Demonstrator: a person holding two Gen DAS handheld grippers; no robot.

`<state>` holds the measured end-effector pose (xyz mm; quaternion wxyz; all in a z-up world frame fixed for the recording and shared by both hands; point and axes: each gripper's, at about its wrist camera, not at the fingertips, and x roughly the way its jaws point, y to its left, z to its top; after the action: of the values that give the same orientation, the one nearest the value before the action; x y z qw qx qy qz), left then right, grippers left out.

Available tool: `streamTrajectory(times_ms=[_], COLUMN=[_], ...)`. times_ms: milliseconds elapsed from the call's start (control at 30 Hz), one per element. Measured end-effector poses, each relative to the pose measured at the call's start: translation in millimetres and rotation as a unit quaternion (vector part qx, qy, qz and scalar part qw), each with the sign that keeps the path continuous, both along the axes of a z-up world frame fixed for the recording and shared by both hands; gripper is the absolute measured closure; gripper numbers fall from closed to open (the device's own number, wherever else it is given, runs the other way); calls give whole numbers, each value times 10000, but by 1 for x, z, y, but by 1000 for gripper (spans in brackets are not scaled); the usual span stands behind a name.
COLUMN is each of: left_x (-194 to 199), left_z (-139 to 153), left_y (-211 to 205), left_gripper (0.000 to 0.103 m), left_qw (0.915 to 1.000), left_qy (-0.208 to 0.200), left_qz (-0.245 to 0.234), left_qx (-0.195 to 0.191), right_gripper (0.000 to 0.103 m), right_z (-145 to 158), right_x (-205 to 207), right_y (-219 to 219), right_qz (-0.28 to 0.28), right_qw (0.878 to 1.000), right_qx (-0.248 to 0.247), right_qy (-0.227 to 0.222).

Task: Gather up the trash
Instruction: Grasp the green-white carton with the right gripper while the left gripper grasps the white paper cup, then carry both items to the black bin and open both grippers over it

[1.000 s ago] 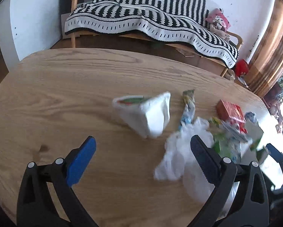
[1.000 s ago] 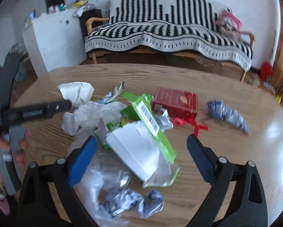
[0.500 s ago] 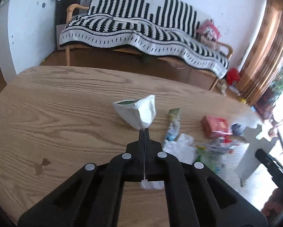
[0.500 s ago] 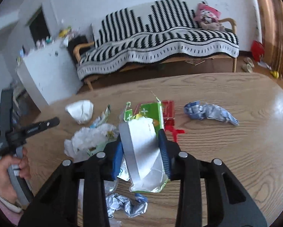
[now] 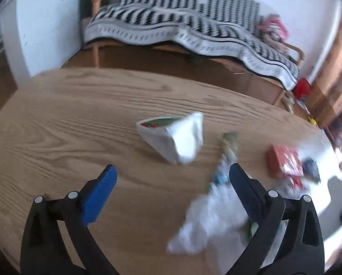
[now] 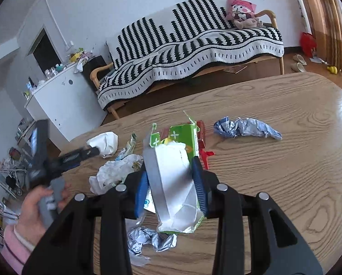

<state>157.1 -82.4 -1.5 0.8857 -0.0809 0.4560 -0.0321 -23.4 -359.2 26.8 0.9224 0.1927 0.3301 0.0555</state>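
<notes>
Trash pickup on the wooden table [image 6: 285,160], with my right gripper [image 6: 171,183] clamped on a flattened green-and-white carton [image 6: 173,174].

My right pads press both sides of the carton, which sticks up tilted between them over the litter pile. At eleven o'clock from it lies a white plastic bag [image 6: 116,169]; at two o'clock, a crumpled blue wrapper [image 6: 246,129], apart from the pile. A silver foil scrap [image 6: 150,240] lies at six o'clock, under the carton. My left gripper [image 5: 171,176] has just been opening; its jaws stand wide with nothing between them, above bare wood. A crumpled white pouch [image 5: 175,137] lies at twelve o'clock from it, a red box [image 5: 283,160] at three o'clock.
</notes>
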Motion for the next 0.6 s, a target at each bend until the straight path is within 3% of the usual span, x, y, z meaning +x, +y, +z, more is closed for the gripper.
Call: streamTrajectory(times_ms=[100, 133, 167, 333, 600], left_x=[27, 37, 41, 29, -33], left_z=[-10, -14, -16, -11, 37], left_y=[5, 6, 7, 7, 11], left_gripper=[8, 17, 43, 46, 46], left_qw=[9997, 9997, 9995, 9989, 9967], left_qy=[70, 72, 83, 44, -361], left_qz=[202, 161, 100, -190, -331], left_qx=[-116, -195, -279, -437, -643], right_gripper=[66, 66, 66, 68, 68], right_z=[-4, -5, -5, -1, 8], right_x=[6, 9, 10, 13, 1], right_y=[-1, -1, -1, 9, 0], right_qz=[37, 44, 54, 39, -294], right_qw=[9999, 9998, 9997, 9999, 9994], right_qx=[69, 141, 166, -101, -158], right_qy=[98, 127, 145, 120, 24])
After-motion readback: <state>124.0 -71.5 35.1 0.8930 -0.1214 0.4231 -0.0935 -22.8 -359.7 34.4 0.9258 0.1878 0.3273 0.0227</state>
